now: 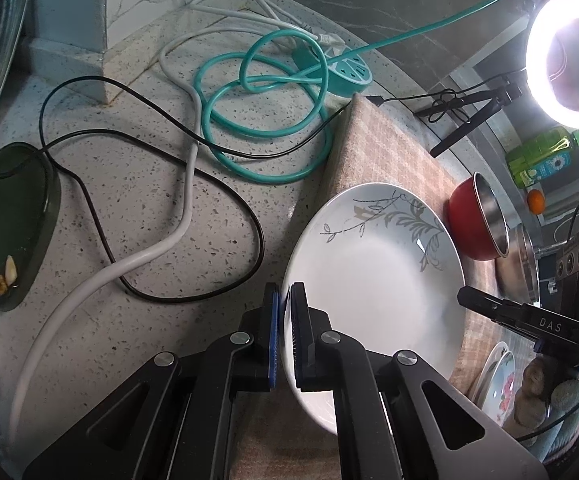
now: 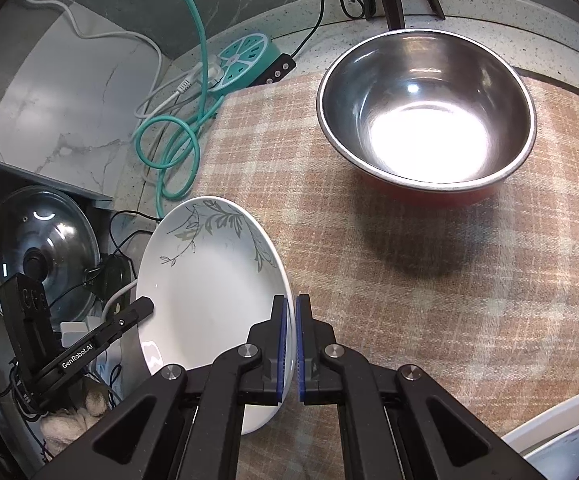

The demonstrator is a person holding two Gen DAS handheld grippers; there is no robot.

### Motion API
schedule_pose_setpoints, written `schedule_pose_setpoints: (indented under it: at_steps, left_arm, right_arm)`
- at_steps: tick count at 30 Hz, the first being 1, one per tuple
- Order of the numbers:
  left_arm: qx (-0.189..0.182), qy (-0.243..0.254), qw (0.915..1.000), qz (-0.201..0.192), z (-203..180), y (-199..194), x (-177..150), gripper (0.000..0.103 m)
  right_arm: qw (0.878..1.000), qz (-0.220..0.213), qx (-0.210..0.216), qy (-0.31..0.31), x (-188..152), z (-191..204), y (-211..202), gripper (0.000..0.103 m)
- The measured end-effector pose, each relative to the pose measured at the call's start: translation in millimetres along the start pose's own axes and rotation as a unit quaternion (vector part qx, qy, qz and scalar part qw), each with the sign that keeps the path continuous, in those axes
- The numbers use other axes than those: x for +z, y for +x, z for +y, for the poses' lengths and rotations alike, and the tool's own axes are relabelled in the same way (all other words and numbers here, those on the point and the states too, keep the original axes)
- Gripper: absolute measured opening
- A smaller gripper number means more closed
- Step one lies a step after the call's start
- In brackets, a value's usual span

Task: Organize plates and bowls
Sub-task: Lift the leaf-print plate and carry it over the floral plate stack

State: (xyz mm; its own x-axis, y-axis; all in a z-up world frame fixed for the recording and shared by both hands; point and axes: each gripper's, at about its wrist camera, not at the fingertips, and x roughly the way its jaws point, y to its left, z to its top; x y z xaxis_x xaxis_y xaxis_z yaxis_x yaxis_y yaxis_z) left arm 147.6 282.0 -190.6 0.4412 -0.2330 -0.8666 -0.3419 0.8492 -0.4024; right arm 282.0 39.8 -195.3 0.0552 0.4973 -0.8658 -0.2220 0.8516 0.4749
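Black claw (image 1: 284, 300) arms, blue ribbed pads (image 2: 283, 344), round silver screws.

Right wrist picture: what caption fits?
Both grippers pinch a white leaf-pattern plate beside a steel bowl.

The plate (image 2: 209, 300) lies on the cloth (image 2: 409, 280), with the bowl (image 2: 425, 112) behind it to the right

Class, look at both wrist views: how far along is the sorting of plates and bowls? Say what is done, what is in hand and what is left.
Done: little that shows; two floral plates sit together at the cloth's edge. In hand: the left gripper and right gripper are each shut on opposite rims of the white leaf-patterned plate. Left: placing that plate, then the red steel-lined bowl standing alone on the checked cloth.
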Motion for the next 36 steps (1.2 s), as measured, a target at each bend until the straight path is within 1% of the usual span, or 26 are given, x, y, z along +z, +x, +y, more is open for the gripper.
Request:
schedule_pose_setpoints:
  at_steps: [9,19,30,36]
  left_arm:
    - [-0.006,0.008,0.9999,-0.01,-10,-13,-4,0.004]
    - [-0.012,0.016,0.9997,-0.014,-24,-23,-12,0.004]
    - [-0.022,0.035,0.999,-0.019,-55,-34,-23,0.004]
    - [-0.033,0.058,0.9977,-0.014,-81,-32,-32,0.004]
  right_arm:
    - [1.0,0.0,0.006,0.006,-8,-6,-12,0.004]
    - [1.0,-0.016,0.01,0.011,-20,-11,-39,0.004]
    - [0.999,-0.036,0.016,0.023,-34,-26,-72,0.004]
    - [0.998,-0.051,0.016,0.041,-44,-45,-95,0.004]
